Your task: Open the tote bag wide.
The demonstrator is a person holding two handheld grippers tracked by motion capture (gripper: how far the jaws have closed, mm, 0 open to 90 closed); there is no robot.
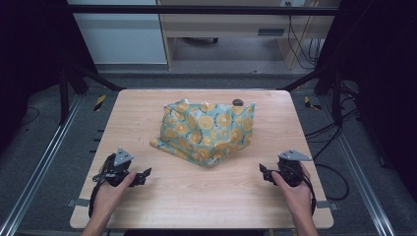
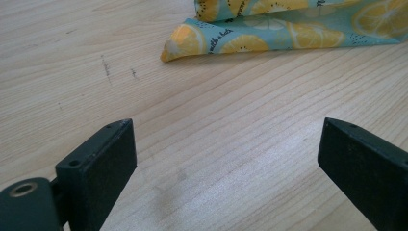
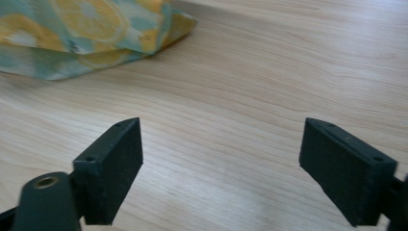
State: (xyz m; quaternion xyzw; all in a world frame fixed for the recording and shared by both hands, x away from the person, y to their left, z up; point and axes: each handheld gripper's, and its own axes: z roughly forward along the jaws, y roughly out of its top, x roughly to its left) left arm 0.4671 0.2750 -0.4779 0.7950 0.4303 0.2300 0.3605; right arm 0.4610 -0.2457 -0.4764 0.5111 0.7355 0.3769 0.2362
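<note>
Near edge first: my left gripper (image 1: 142,177) sits low over the table (image 1: 196,196) at the near left, jaws spread wide w/ nothing between them — the left gripper view has only bare wood in the gap. My right gripper (image 1: 264,173) mirrors it at the near right, jaws equally wide and empty, tips aimed inward toward the middle. Both are well apart from the cloth.

Farther in, the cloth (image 1: 206,130) lies crumpled in a heap around the table's centre, teal w/ an orange-slice print. It's bunched and partly folded over itself, not flat. Its near-left corner (image 2: 185,43) rests on the wood as a rounded point, ahead of the left jaws; a near edge fold (image 3: 168,29) shows ahead of the right jaws.

As I read it, the step in hand is the approach for a two-handed grab, prob. to spread or fold the thing. To do it well I'd bring each gripper in low and level, one jaw sliding along the wood under a single layer, and pinch at a true corner rather than a mid-heap fold — grabbing doubled layers would likely drag the whole bundle. The left side has a clear target; on the right I can't tell which fold is an actual corner, so I'd go slower there.

Beyond the cloth, a small dark object (image 1: 238,102) sits near the far edge; can't tell what it is.
</note>
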